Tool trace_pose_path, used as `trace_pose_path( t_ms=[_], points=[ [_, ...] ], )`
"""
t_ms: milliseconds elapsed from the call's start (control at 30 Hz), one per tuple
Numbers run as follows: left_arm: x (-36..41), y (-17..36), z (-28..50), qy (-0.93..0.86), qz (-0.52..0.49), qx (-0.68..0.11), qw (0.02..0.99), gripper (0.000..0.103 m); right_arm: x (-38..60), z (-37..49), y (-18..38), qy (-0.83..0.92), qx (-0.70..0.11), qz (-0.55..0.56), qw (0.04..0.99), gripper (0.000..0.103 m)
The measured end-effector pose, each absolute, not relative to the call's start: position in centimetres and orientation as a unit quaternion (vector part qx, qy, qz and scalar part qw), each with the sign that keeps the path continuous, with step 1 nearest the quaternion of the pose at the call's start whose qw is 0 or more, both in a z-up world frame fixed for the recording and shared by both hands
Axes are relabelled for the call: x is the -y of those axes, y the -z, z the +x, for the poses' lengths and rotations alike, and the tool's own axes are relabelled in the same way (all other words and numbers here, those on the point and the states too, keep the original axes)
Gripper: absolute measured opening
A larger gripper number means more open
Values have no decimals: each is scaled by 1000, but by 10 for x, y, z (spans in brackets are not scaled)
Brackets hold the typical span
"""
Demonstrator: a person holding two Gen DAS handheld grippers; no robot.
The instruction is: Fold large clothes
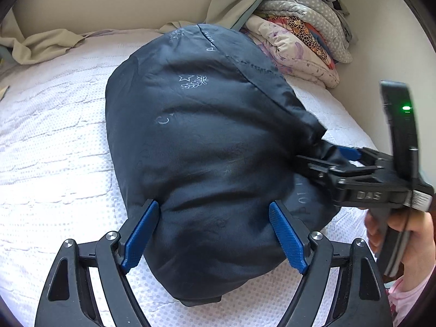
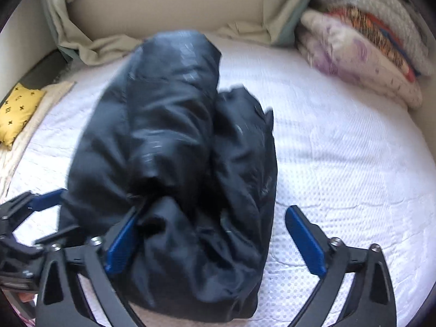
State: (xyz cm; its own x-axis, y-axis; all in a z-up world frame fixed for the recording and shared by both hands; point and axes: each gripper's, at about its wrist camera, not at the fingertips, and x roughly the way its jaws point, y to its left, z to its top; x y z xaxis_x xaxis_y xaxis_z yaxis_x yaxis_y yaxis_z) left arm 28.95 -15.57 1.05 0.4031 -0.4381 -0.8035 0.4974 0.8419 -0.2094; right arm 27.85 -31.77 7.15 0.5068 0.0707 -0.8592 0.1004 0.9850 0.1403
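Observation:
A dark navy padded jacket with faint white star prints lies bundled on the white bedspread. My left gripper is open, its blue pads on either side of the jacket's near end. In the left wrist view my right gripper comes in from the right, with the jacket's edge lying between its fingers. In the blurred right wrist view the jacket lies folded lengthwise, my right gripper stands wide open over its near end, and the left gripper shows at the left edge.
A stack of folded quilts sits at the far right corner against the wall. A beige sheet is bunched along the far edge. A yellow patterned cushion lies at the left of the bed.

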Motion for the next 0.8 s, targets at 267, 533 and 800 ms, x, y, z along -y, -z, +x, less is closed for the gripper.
trace_pose_path(
  t_ms=[267, 533, 800],
  points=[
    [122, -16, 302, 288, -59, -497, 816, 85, 358, 284, -21, -35, -535, 218, 816, 102],
    [69, -9, 327, 288, -187, -524, 780, 87, 380, 283, 7, -74, -535, 301, 786, 102],
    [70, 14, 334, 300, -229, -554, 742, 87, 393, 282, 17, -91, -534, 322, 777, 103]
  ],
)
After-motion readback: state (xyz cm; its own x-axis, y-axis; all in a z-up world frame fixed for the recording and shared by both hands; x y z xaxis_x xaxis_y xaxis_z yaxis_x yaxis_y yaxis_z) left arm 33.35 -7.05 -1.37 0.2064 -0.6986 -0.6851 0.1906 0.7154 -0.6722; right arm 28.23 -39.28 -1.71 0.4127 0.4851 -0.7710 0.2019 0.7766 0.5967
